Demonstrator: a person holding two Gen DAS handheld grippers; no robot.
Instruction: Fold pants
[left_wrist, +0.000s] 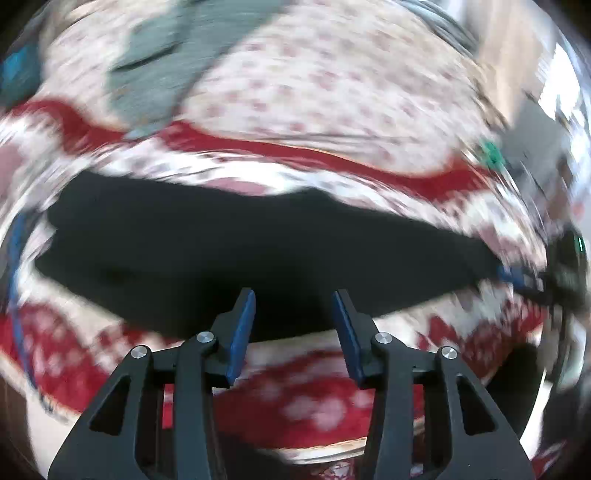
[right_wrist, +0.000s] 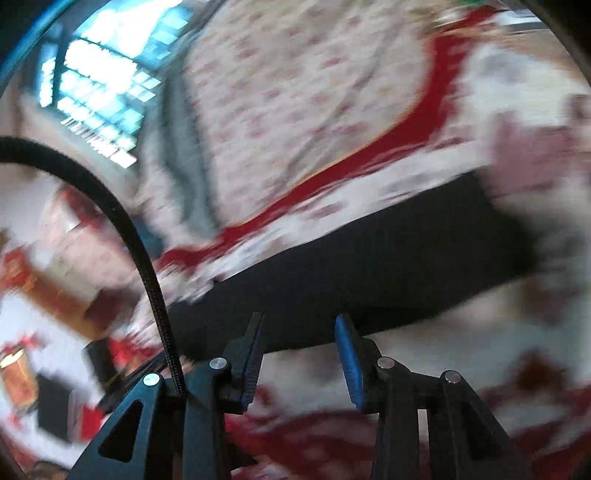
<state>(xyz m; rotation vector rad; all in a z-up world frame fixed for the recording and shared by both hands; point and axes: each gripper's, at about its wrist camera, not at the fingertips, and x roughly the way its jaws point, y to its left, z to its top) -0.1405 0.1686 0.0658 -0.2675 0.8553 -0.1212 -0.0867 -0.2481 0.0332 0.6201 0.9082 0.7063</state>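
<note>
Black pants (left_wrist: 236, 240) lie flat in a long band across a red-and-white patterned bedspread (left_wrist: 332, 96). My left gripper (left_wrist: 293, 299) is open and empty, its blue-padded fingers just at the near edge of the pants. In the right wrist view the same pants (right_wrist: 369, 266) run as a slanted band. My right gripper (right_wrist: 300, 323) is open and empty, close above the near edge of the pants. Both views are blurred by motion.
A grey-green cloth (left_wrist: 162, 62) lies on the bedspread beyond the pants. The other gripper shows at the right edge of the left wrist view (left_wrist: 565, 266). A black cable (right_wrist: 140, 236) curves across the left of the right wrist view. A bright window (right_wrist: 99, 77) is at upper left.
</note>
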